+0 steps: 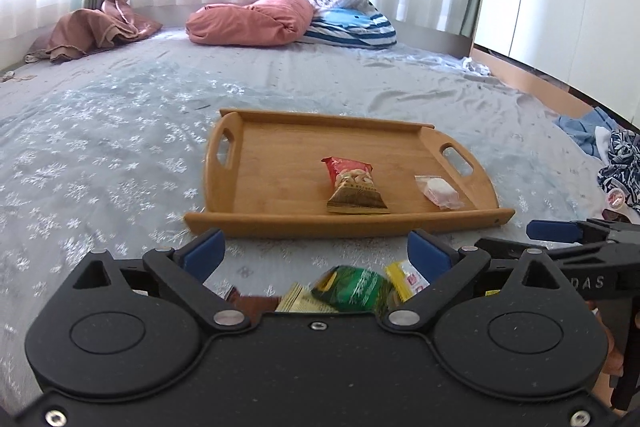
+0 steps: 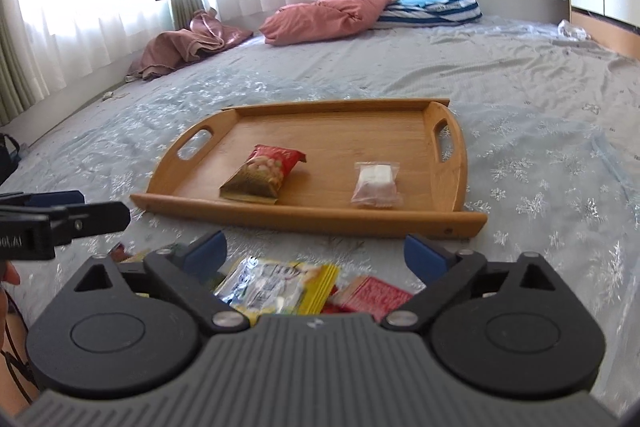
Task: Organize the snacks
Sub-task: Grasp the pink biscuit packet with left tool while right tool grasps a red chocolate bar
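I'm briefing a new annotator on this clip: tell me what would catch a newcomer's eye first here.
First, the oblong wooden tray with cut-out handles, in the middle of the pale blue snowflake bedsheet; on it lie a red-and-gold nut packet and, to its right, a clear-wrapped white sweet. Next, the open left gripper and open right gripper, both empty, above loose snack packets in front of the tray, including a yellow-edged packet.
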A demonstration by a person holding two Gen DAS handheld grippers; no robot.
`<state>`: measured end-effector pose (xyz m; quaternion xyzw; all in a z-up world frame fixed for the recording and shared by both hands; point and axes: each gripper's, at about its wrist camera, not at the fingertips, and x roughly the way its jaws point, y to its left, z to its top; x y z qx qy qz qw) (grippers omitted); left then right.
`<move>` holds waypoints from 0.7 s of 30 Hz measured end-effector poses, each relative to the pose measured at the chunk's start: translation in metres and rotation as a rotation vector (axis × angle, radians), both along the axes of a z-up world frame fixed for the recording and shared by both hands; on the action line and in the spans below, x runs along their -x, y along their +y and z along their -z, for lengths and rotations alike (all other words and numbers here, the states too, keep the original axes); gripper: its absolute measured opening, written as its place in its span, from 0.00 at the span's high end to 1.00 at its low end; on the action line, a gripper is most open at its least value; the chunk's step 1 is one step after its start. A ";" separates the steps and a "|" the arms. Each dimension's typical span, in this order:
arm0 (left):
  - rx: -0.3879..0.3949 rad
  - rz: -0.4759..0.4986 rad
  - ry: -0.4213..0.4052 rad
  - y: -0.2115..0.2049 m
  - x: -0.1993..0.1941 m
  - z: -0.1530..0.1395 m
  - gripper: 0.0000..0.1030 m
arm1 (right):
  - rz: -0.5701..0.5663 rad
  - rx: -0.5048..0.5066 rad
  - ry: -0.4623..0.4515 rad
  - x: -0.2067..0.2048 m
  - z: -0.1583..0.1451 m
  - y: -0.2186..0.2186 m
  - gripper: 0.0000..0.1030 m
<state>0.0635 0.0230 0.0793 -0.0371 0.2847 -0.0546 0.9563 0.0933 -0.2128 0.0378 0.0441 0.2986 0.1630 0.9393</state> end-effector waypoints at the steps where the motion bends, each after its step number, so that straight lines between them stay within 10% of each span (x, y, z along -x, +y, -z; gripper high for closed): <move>1: -0.008 -0.004 -0.007 0.000 0.004 0.001 0.05 | -0.003 0.001 -0.010 0.005 0.001 0.001 0.00; 21: -0.060 -0.042 0.014 -0.003 0.038 0.043 0.04 | -0.027 0.124 -0.075 0.057 0.042 0.028 0.00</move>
